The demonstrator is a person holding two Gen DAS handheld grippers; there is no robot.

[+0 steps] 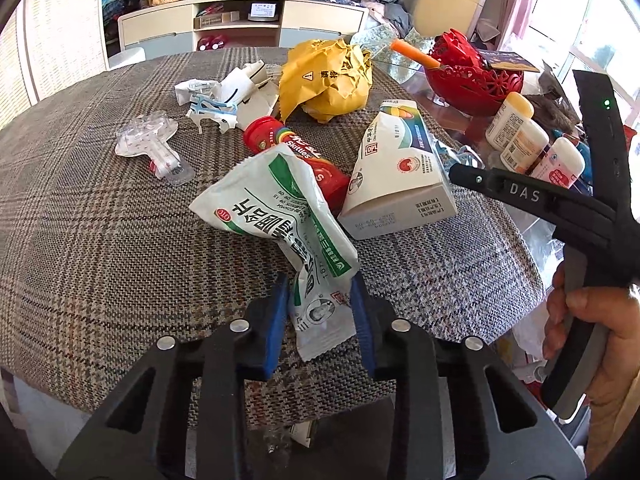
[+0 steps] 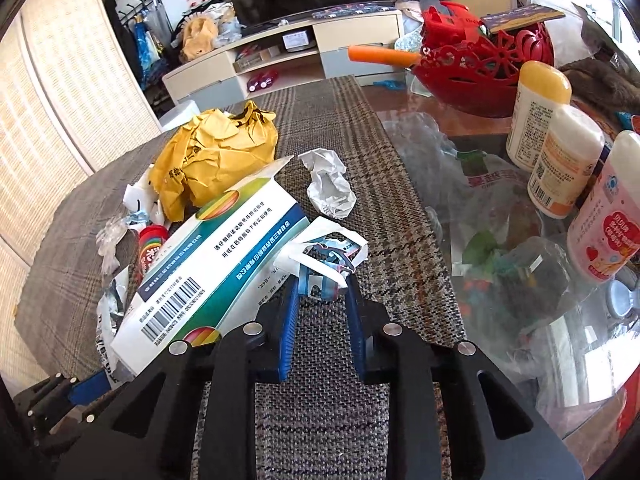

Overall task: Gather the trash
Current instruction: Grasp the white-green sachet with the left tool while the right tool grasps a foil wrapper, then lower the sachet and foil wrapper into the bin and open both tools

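Trash lies on a plaid cloth (image 1: 100, 208). My left gripper (image 1: 320, 296) has its blue pads around the lower end of a white and green sachet (image 1: 276, 208), which rises crumpled ahead of it. Behind it lie a red Skittles tube (image 1: 280, 140), a white medicine box (image 1: 400, 176) and a crumpled yellow paper bag (image 1: 328, 76). My right gripper (image 2: 322, 300) has its pads either side of a torn white and blue plastic wrapper (image 2: 324, 256), beside the medicine box (image 2: 216, 264). A crumpled white paper (image 2: 330, 184) lies beyond it.
A clear blister pack (image 1: 148, 144) and white packaging scraps (image 1: 224, 96) lie at the left. A red openwork basket (image 2: 484, 64), three white bottles (image 2: 560, 160) and clear plastic bags (image 2: 500, 240) stand on the glass table at the right. A TV cabinet (image 1: 240, 24) is behind.
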